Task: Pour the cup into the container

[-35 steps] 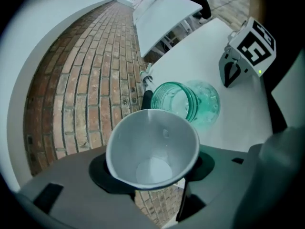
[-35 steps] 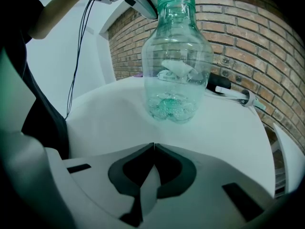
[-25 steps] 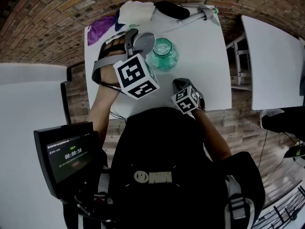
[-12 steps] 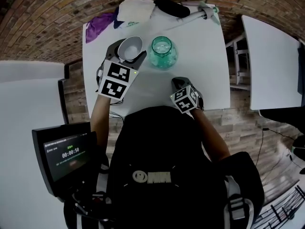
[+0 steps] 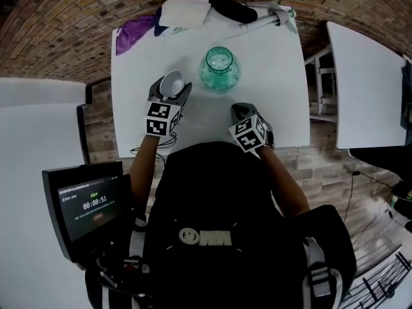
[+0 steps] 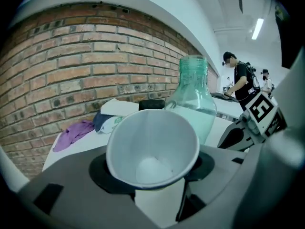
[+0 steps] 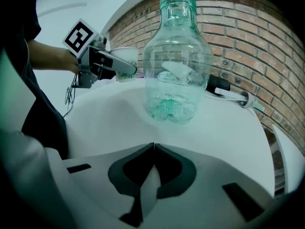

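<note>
A white paper cup (image 5: 171, 84) sits between the jaws of my left gripper (image 5: 170, 93), which is shut on it, low over the white table (image 5: 270, 76) and left of the jar. In the left gripper view the cup (image 6: 152, 147) stands nearly upright with its mouth open to the camera and looks empty. The green-tinted glass jar (image 5: 219, 69) stands upright mid-table, with small greenish pieces at its bottom (image 7: 170, 109). My right gripper (image 5: 241, 112) rests shut and empty near the table's front edge, pointing at the jar (image 7: 177, 61).
A purple cloth (image 5: 135, 37), a white cloth (image 5: 183, 13), a black object (image 5: 232, 10) and a white tool with a green tip (image 5: 273, 18) lie along the table's far edge by the brick wall. A screen (image 5: 90, 205) stands at lower left. Another white table (image 5: 367, 82) is at the right.
My left gripper has come down and to the left, away from the jar's mouth, and rolled so that the tipped cup now stands nearly upright. The right gripper has not moved.
</note>
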The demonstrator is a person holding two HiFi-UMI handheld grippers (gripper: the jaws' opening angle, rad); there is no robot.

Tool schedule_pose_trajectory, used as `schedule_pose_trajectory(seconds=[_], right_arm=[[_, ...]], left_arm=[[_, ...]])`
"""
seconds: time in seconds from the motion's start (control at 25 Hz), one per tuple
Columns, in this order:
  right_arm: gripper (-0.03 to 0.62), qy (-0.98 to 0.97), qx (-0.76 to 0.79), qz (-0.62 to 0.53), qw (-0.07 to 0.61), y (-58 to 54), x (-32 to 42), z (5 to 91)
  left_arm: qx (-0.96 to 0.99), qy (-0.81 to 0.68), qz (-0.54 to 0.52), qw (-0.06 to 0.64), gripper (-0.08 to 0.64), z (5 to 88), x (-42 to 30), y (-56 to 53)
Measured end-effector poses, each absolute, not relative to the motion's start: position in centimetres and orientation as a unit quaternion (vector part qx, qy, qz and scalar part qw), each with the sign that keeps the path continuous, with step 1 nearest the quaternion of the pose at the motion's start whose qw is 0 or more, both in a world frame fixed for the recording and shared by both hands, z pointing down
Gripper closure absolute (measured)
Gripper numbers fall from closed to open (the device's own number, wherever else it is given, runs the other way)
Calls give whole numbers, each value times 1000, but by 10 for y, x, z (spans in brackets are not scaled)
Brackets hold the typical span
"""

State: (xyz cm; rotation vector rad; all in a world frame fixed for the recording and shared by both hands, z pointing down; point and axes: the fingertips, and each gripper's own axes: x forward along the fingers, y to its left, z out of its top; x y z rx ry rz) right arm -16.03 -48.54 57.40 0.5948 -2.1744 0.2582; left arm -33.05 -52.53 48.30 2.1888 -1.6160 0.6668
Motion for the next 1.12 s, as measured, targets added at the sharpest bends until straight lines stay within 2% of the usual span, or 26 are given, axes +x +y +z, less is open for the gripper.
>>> schedule_pose_trajectory(seconds=[0.44, 1.12], right_arm=[[584, -868, 245, 106, 419, -486, -159, 575], [584, -865, 255, 106, 420, -485, -159, 573]], left_arm=[[749, -594, 225, 186, 270, 525, -341, -519], [752, -586, 227, 201, 270, 545, -338, -518]])
